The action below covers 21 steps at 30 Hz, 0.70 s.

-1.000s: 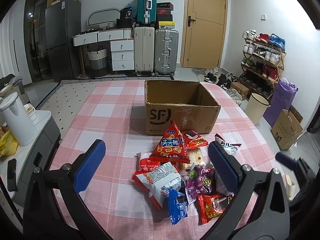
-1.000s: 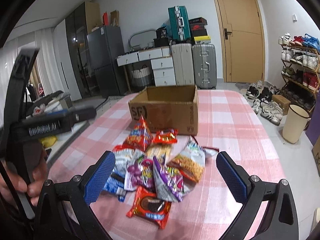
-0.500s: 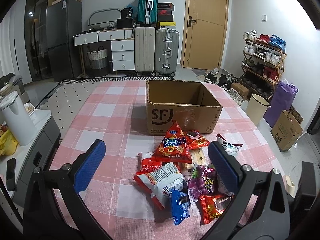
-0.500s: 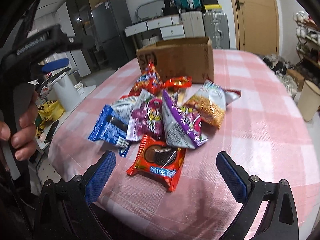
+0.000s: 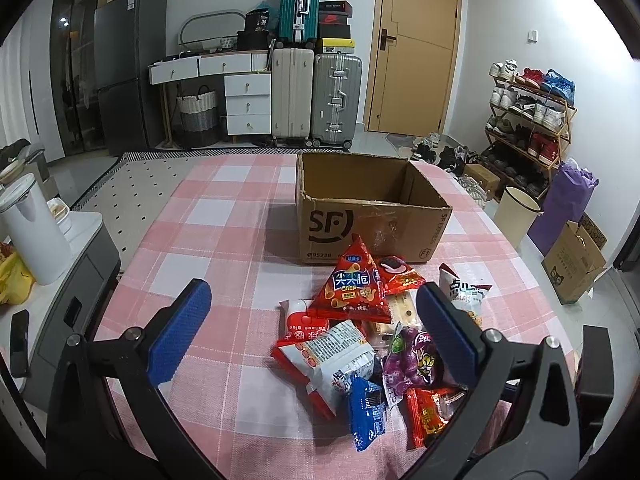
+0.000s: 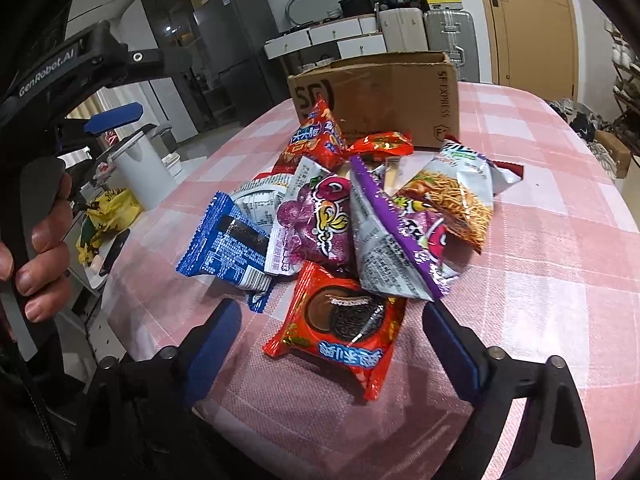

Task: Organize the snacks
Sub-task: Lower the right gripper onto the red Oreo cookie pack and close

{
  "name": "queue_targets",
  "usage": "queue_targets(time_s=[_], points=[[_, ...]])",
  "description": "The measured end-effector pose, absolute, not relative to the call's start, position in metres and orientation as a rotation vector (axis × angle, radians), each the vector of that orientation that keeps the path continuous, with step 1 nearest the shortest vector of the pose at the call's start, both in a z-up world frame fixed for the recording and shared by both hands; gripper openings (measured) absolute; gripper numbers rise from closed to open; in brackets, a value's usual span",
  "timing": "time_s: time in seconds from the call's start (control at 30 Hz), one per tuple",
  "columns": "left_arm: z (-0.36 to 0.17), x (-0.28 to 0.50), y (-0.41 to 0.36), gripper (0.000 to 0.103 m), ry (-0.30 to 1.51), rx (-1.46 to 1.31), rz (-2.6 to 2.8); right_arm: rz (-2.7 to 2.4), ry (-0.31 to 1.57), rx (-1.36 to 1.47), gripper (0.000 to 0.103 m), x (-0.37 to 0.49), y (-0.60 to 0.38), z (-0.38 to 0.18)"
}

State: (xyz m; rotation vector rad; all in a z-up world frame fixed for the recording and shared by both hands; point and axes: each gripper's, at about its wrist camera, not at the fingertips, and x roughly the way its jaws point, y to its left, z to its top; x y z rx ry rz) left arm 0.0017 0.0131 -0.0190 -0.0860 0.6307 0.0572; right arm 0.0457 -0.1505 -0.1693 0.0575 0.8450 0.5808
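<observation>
A pile of snack packets (image 5: 372,340) lies on the pink checked table, in front of an open SF cardboard box (image 5: 370,216) that looks empty. My left gripper (image 5: 316,332) is open and empty, held above the near left of the pile. My right gripper (image 6: 332,352) is open and empty, low over the table, its fingers either side of a red cookie packet (image 6: 340,324). Behind that packet lie a blue packet (image 6: 224,244), purple packets (image 6: 396,236), a noodle snack bag (image 6: 456,196) and a red triangular crisp bag (image 6: 316,136). The box also shows in the right wrist view (image 6: 384,96).
The table's near edge (image 6: 280,420) is just under my right gripper. The left gripper and the hand holding it (image 6: 40,208) are at the left of the right wrist view. A side unit with a white kettle (image 5: 32,232) stands left of the table. A bin (image 5: 516,216) stands to the right.
My right gripper has dropped low and moved in close to the pile, now straddling the red cookie packet. My left gripper has barely moved.
</observation>
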Motion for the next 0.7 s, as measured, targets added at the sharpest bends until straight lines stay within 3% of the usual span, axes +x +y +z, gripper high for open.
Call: queue_targets(time_s=[0.3, 0.47, 0.7], points=[[-0.023, 0.004, 0.018, 0.102, 0.641, -0.098, 0.057, 0.571, 0.887, 0.049, 0.081, 0.053, -0.142, -0.179], [-0.025, 0.005, 0.019, 0.102, 0.652, -0.103, 0.062, 0.566, 0.886, 0.028, 0.061, 0.053, -0.141, -0.183], [-0.025, 0.003, 0.017, 0.102, 0.649, -0.101, 0.054, 0.614, 0.89, 0.093, 0.047, 0.051, -0.146, -0.183]])
